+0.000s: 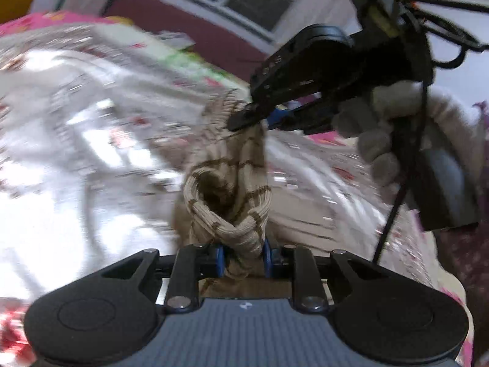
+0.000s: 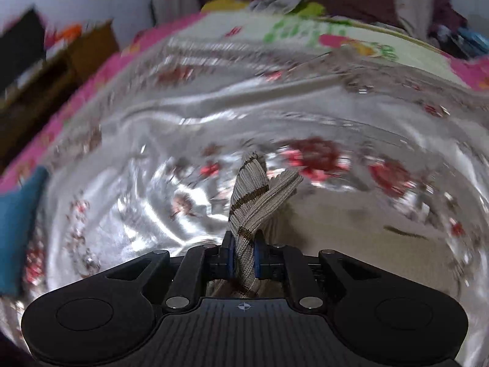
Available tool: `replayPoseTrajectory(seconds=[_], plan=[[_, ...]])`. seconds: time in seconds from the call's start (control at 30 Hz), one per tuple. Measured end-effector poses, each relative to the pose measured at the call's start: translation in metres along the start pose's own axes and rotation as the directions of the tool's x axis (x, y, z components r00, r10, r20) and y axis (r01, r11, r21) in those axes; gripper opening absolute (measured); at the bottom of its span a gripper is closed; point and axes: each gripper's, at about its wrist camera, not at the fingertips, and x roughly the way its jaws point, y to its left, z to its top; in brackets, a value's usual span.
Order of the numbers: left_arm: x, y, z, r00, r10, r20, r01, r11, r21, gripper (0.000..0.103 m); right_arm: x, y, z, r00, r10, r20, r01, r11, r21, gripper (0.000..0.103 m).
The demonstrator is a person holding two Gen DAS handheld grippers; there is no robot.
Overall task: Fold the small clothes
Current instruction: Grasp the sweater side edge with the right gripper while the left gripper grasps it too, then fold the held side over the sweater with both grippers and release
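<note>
The knit garment (image 1: 232, 183), beige ribbed with brown stripes, hangs in the air between the two tools, clear of the bed below; in the left wrist view it runs from 6 o'clock up toward 1 o'clock. The left gripper (image 1: 243, 260) is clenched on one bunched end, the cloth twisted between its blue pads; the right gripper (image 1: 249, 119) is clamped on the opposite end, held by a gloved hand (image 1: 376, 140). In the right wrist view the right gripper (image 2: 243, 260) pinches a narrow strip of the same knit, which fans out toward 12 o'clock. The two-ended hold probably serves to stretch the piece before laying it flat. Beneath lies a shiny floral bedcover (image 2: 214, 107), much blurred; a pink patterned sheet (image 2: 91, 76) borders it. No container can be made out.
</note>
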Motion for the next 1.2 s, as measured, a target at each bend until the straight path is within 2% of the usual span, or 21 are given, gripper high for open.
replayPoseTrajectory(seconds=[0.13,0.23,0.4,0.5,0.6,0.7,0.77,0.8,0.9,0.93,0.97,1.03,1.2], plan=[[0.012,-0.067,-0.002,0.995,-0.090,-0.037,0.094,0.984,0.152,0.027,-0.040,-0.066,-0.019,0.996,0.029,0.079,-0.038,0.991,0.125,0.011],[0.037,-0.104,-0.014,0.988,-0.118,-0.100,0.138,0.964,0.227,0.027,-0.049,-0.119,-0.038,0.994,0.012,0.106,-0.035,0.974,0.222,0.011],[0.083,-0.130,-0.045,0.965,-0.096,-0.243,0.160,0.952,0.260,0.027,-0.025,-0.197,-0.078,0.998,-0.032,0.054,0.010,0.931,0.365,0.011],[0.107,-0.139,-0.061,0.954,-0.052,-0.296,0.146,0.942,0.304,0.027,-0.007,-0.230,-0.100,0.999,-0.020,0.030,0.004,0.887,0.462,0.014],[0.118,-0.142,-0.069,0.947,-0.016,-0.320,0.127,0.936,0.328,0.027,-0.008,-0.239,-0.116,0.997,0.011,0.073,-0.047,0.861,0.506,0.020],[0.121,-0.140,-0.067,0.946,-0.002,-0.324,0.120,0.931,0.344,0.028,-0.013,-0.241,-0.120,0.991,0.069,0.112,-0.116,0.856,0.503,0.028],[0.122,-0.142,-0.066,0.947,0.002,-0.322,0.117,0.930,0.350,0.030,-0.016,-0.239,-0.123,0.988,0.102,0.114,-0.146,0.860,0.490,0.043],[0.128,-0.146,-0.065,0.947,0.004,-0.321,0.116,0.929,0.352,0.031,-0.016,-0.236,-0.123,0.988,0.110,0.109,-0.149,0.864,0.481,0.044],[0.124,-0.149,-0.068,0.948,0.014,-0.317,0.109,0.923,0.370,0.033,-0.013,-0.220,-0.121,0.994,0.069,0.084,-0.098,0.906,0.412,0.044],[0.124,-0.150,-0.070,0.948,0.017,-0.316,0.109,0.921,0.375,0.033,-0.012,-0.217,-0.121,0.996,0.049,0.071,-0.073,0.916,0.394,0.037],[0.123,-0.151,-0.071,0.948,0.020,-0.317,0.109,0.918,0.382,0.032,-0.009,-0.213,-0.120,0.998,0.036,0.057,-0.055,0.924,0.379,0.023],[0.111,-0.159,-0.072,0.948,0.019,-0.319,0.114,0.912,0.394,0.032,-0.010,-0.211,-0.118,0.998,0.033,0.055,-0.051,0.929,0.366,0.020],[0.107,-0.173,-0.064,0.954,-0.036,-0.299,0.156,0.909,0.387,0.032,-0.026,-0.225,-0.111,0.991,0.041,0.124,-0.086,0.921,0.381,0.018]])
